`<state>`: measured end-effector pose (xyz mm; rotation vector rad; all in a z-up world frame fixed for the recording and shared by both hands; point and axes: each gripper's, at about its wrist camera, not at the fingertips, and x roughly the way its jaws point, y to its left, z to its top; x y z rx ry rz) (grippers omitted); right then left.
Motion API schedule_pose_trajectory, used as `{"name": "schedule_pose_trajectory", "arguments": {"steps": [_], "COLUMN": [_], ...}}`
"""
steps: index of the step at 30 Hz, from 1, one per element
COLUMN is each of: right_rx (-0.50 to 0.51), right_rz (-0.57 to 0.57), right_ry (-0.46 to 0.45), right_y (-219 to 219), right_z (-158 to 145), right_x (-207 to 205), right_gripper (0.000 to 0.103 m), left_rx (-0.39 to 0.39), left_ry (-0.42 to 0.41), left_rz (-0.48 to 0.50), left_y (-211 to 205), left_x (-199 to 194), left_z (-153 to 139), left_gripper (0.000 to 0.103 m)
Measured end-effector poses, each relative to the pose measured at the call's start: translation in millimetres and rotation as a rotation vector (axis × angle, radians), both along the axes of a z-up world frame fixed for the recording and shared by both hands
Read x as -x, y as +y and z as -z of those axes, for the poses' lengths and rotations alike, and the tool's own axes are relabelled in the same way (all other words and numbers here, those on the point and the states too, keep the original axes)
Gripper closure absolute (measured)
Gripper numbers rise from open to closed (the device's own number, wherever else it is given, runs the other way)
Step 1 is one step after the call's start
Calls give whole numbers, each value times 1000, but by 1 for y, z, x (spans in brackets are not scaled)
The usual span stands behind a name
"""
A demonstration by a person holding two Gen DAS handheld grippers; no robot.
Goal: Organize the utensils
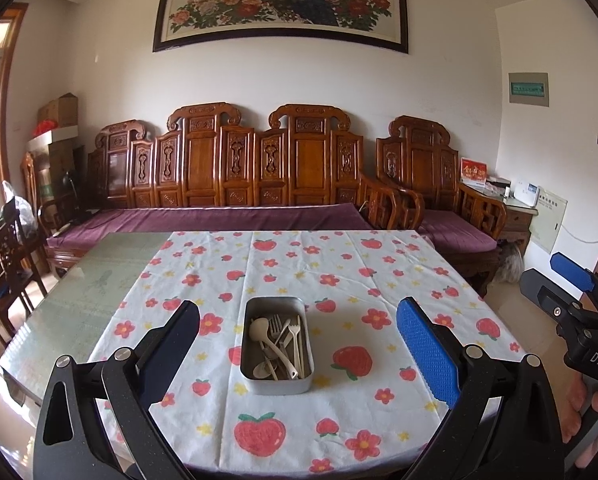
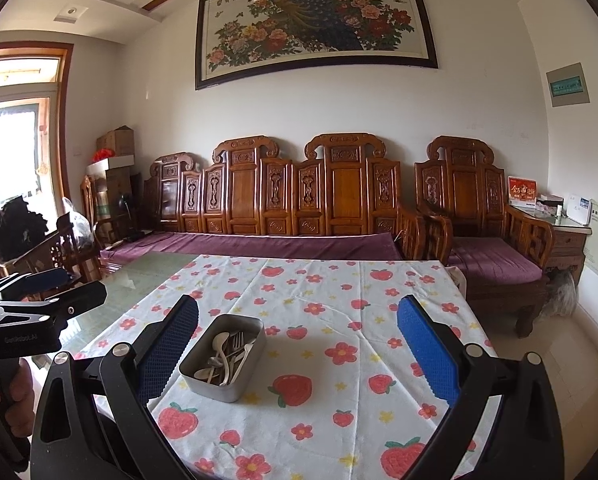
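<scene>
A grey metal tin [image 1: 277, 382] stands on the strawberry-print tablecloth [image 1: 339, 272], holding several jumbled utensils [image 1: 279, 344]: beige plastic spoons and forks mixed with metal ones. My left gripper [image 1: 299, 308] hovers just short of the tin, open and empty, with the tin centred between its fingers. In the right wrist view the same tin [image 2: 213, 380] and its utensils [image 2: 225, 354] sit low and left, close to the left blue pad [image 2: 171, 348]. My right gripper [image 2: 298, 308] is open and empty over bare cloth to the right of the tin.
The cloth covers only part of the table; bare glass tabletop [image 1: 79, 292] shows at the left. A carved wooden sofa [image 1: 239, 168] with purple cushions runs behind the table, and a wooden chair [image 1: 3, 264] stands at the left. A hand [image 1: 595, 408] holds the right gripper's handle.
</scene>
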<state>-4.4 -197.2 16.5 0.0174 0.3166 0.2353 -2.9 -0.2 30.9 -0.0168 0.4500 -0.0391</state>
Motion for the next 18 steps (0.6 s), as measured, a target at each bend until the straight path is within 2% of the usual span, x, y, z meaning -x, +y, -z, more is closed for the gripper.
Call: {"name": "schedule_pose_trajectory", "arguments": {"steps": [18], "right_rx": [-1], "right_rz": [0], "right_ry": [0], "right_y": [0], "right_z": [0], "right_x": [0], "right_gripper": [3], "left_rx": [-7], "left_ry": [-11], "left_rz": [5], "left_y": [-4], "left_x": [4], "left_z": [-3], "left_gripper": [8]}}
